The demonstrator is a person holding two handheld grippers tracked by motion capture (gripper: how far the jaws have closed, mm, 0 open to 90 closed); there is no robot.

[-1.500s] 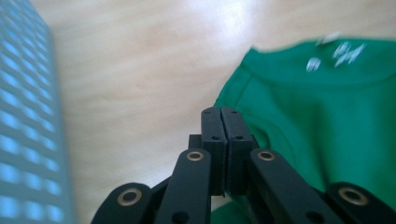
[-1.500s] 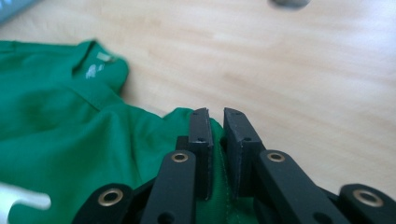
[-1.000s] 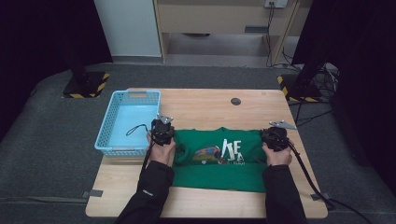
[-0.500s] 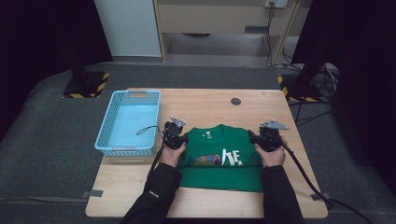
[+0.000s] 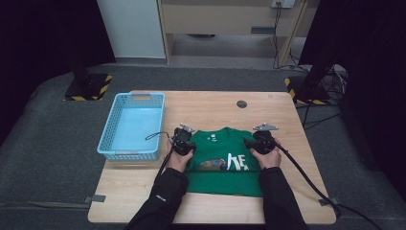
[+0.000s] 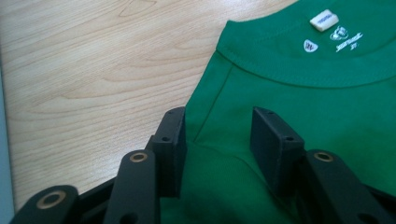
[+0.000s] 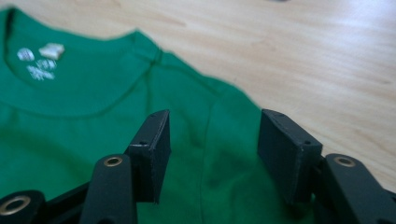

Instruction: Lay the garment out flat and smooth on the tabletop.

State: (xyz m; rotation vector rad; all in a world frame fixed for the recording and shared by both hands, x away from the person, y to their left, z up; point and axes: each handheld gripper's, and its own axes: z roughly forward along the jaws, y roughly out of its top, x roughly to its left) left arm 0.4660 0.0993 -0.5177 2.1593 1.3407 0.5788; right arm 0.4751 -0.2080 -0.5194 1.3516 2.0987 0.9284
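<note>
A folded green cotton T-shirt [image 5: 222, 160] with a white and multicoloured print on its front is laid flat near the middle of the light wooden table [image 5: 210, 108], its neckline turned toward the far edge and a small white label [image 6: 323, 20] seen inside the collar. The left gripper [image 5: 184, 142] is held over the shirt's left shoulder, beside the collar, and the right gripper [image 5: 261, 141] is held over the right shoulder, so that the shirt's upper edge is spanned between the two. In the left gripper view the black jaws are seen spread apart, with green cloth lying in the gap but not pressed by the pads; one jaw stands close to the shirt's edge where the bare table begins. In the right gripper view the jaws are likewise parted over the shoulder seam, nothing being pinched. Both pairs of jaws have just been opening, the cloth being left loose between them. A light blue plastic basket [image 5: 111, 129] with latticed walls is set on the table just left of the shirt, and a small dark round disc [image 5: 242, 104] is seen farther back on the table.
</note>
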